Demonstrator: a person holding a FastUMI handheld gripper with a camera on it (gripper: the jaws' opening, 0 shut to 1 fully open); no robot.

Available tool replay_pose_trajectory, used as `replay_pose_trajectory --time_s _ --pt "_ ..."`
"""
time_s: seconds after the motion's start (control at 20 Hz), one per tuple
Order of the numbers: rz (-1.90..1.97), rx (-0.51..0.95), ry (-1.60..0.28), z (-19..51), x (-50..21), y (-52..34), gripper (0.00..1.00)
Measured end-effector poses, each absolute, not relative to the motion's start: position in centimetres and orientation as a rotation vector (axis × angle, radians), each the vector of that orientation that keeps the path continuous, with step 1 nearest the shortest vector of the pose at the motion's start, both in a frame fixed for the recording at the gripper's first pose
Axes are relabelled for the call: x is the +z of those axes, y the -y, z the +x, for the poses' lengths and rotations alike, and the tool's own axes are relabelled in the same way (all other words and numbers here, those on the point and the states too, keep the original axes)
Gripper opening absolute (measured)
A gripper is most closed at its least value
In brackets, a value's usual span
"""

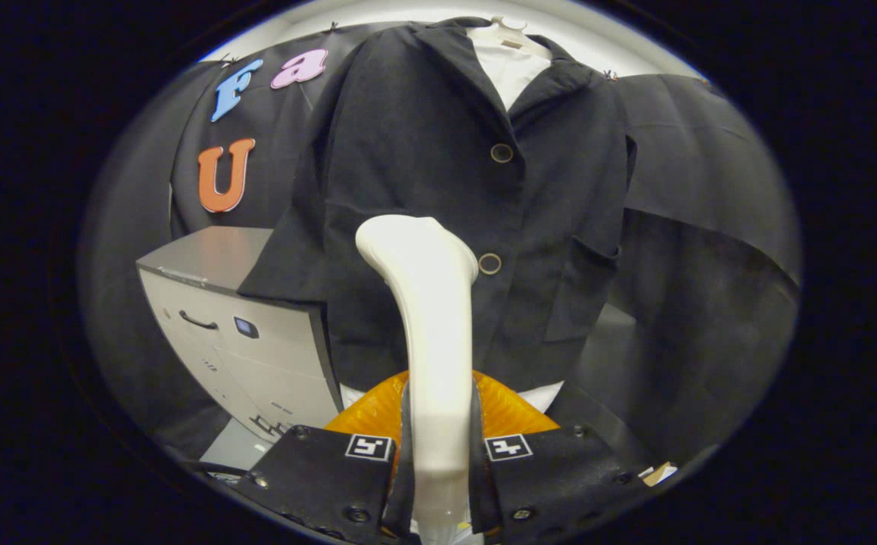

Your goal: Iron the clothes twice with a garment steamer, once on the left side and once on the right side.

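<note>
The hand-held gripper (438, 446) clamped the white garment steamer (427, 303) between both fingers. Its head lay against the dark jacket (438, 151), beside the lower button (489, 263).

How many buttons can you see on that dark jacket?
2. One button sits just below the collar of the jacket; the other button is lower, right beside the steamer head. More may hide behind the steamer.
</note>
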State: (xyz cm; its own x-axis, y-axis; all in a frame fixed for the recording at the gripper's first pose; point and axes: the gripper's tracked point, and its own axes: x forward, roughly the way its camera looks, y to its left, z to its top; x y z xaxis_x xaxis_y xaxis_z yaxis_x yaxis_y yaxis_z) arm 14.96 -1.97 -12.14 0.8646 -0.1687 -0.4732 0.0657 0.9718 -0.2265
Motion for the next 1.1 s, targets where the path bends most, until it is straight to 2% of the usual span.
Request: replay_pose_trajectory --time_s 0.6,1.1 --pt "-0.23 -0.192 -0.693 12.1 -21.9 3.3 0.32" --pt "-0.21 -0.235 -0.79 9.9 -26.5 3.9 0.32"
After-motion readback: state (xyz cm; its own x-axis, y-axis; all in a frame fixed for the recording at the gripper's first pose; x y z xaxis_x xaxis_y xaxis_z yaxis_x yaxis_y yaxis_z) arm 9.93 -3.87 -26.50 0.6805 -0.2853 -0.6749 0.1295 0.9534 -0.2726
